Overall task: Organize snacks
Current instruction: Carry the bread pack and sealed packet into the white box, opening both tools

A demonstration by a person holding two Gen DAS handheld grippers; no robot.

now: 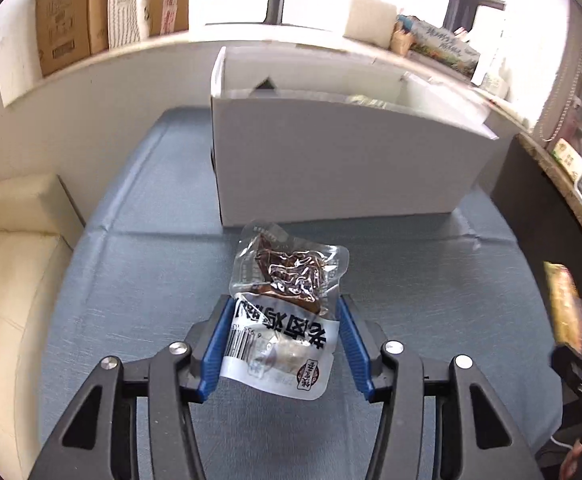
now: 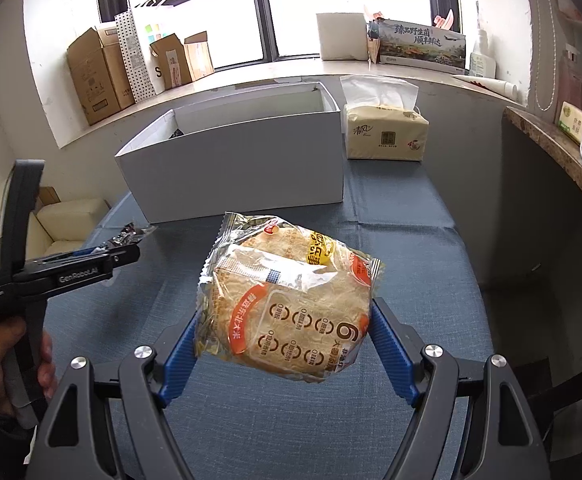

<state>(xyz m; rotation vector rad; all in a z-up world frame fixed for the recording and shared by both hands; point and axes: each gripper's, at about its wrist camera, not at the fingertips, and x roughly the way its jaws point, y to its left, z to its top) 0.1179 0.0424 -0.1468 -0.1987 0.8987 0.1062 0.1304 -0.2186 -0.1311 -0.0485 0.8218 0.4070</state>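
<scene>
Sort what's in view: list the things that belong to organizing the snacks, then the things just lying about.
Belongs to the job:
vacuum-packed meat snack
rice cracker pack
white box

Just lying about:
tissue pack
cardboard boxes
printed gift box

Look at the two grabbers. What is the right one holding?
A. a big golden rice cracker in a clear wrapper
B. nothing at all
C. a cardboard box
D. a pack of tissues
A: the right gripper has its blue fingers pressed on both sides of the rice cracker pack, held up above the blue tablecloth.
</scene>
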